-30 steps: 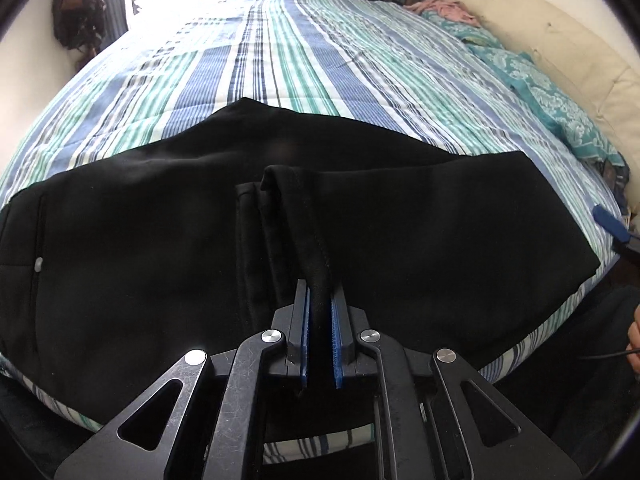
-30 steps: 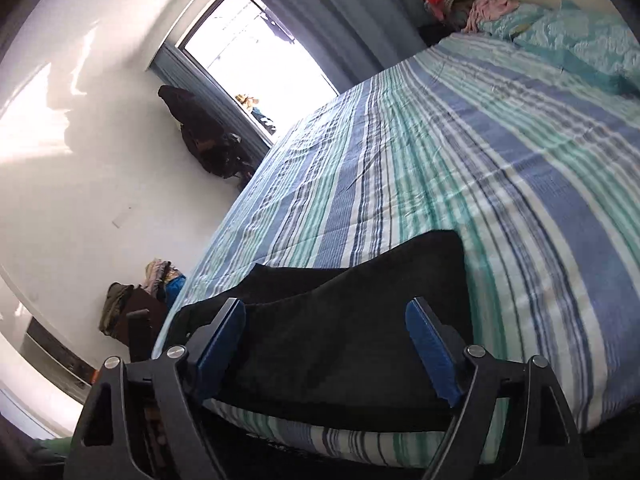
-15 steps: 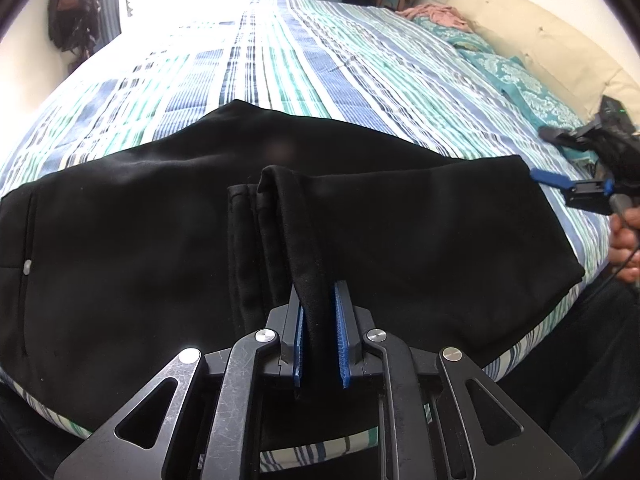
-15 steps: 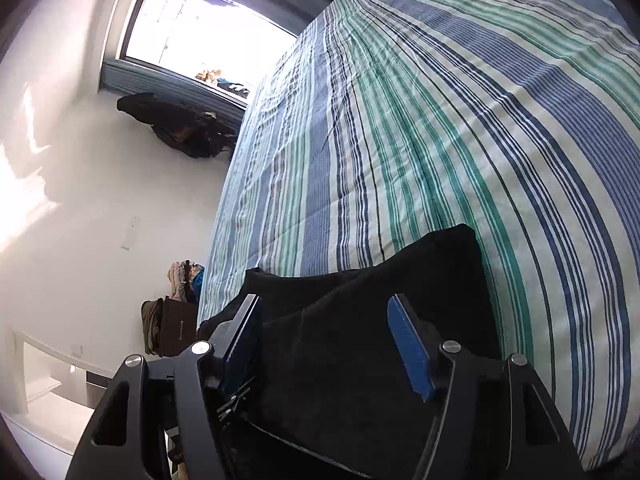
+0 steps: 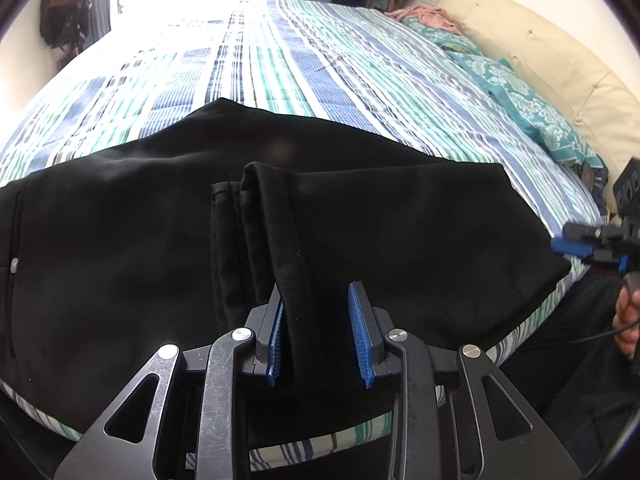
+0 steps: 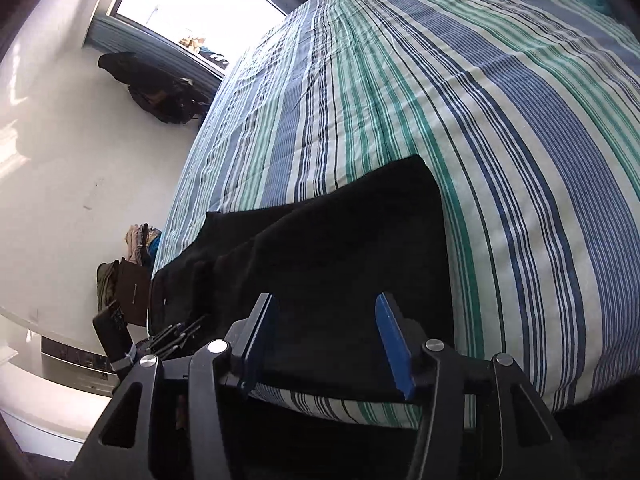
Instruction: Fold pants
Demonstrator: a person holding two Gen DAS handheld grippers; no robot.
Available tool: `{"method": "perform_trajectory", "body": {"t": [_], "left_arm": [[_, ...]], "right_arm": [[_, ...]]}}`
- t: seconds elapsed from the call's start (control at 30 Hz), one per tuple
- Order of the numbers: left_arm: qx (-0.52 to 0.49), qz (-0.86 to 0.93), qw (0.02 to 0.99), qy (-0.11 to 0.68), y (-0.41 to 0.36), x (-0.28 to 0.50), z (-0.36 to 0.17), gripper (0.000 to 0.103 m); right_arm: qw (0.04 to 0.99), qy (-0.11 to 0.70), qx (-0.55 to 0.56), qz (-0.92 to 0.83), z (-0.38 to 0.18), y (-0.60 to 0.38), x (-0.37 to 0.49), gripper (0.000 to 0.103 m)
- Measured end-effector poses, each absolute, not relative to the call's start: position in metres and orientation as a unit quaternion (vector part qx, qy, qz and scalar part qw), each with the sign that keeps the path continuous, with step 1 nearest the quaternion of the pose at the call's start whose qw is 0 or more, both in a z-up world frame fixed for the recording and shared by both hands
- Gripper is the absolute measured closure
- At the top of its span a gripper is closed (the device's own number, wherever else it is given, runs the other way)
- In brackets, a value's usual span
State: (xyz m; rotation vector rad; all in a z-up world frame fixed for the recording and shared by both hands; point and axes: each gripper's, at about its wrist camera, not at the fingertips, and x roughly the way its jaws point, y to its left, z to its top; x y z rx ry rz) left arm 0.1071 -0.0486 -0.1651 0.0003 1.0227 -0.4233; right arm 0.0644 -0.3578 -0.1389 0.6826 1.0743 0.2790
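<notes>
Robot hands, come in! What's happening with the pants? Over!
Left gripper open, pant leg loose between its fingers. Right gripper open at the pants' edge. Pants half-folded on bed. Nothing blocking.

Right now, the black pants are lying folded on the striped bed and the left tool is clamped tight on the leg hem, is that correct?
Not quite: the left tool is open, as the left wrist view shows. Its pads stand apart, with the hem of the black pants loose between them. The pants do lie folded on the striped bed.
</notes>
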Motion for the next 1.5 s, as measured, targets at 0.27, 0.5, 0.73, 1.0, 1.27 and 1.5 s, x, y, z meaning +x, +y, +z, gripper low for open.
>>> {"method": "perform_trajectory", "body": {"t": [0.27, 0.5, 0.73, 1.0, 1.27, 1.5], "left_arm": [[-0.005, -0.209, 0.849, 0.485, -0.05, 0.103, -0.163, 0.061], [-0.002, -0.201, 0.856, 0.476, -0.049, 0.098, -0.151, 0.044], [-0.034, -0.133, 0.893, 0.428, -0.016, 0.1, -0.12, 0.018], [-0.007, -0.074, 0.895, 0.44, -0.002, 0.108, -0.129, 0.018], [0.014, -0.049, 0.895, 0.444, 0.001, 0.108, -0.133, 0.018], [0.027, -0.03, 0.891, 0.453, 0.004, 0.109, -0.138, 0.018]], "right_arm": [[0.838, 0.441, 0.304, 0.107, -0.123, -0.35, 0.03, 0.045], [0.829, 0.484, 0.262, 0.097, -0.154, -0.324, 0.033, 0.03], [0.921, 0.344, 0.173, 0.066, -0.088, -0.319, 0.007, 0.0], [0.924, 0.348, 0.154, 0.032, -0.088, -0.313, 0.01, 0.0], [0.94, 0.328, 0.082, -0.031, -0.081, -0.301, 0.01, 0.0], [0.94, 0.332, 0.06, -0.059, -0.082, -0.3, 0.013, 0.0]]}}
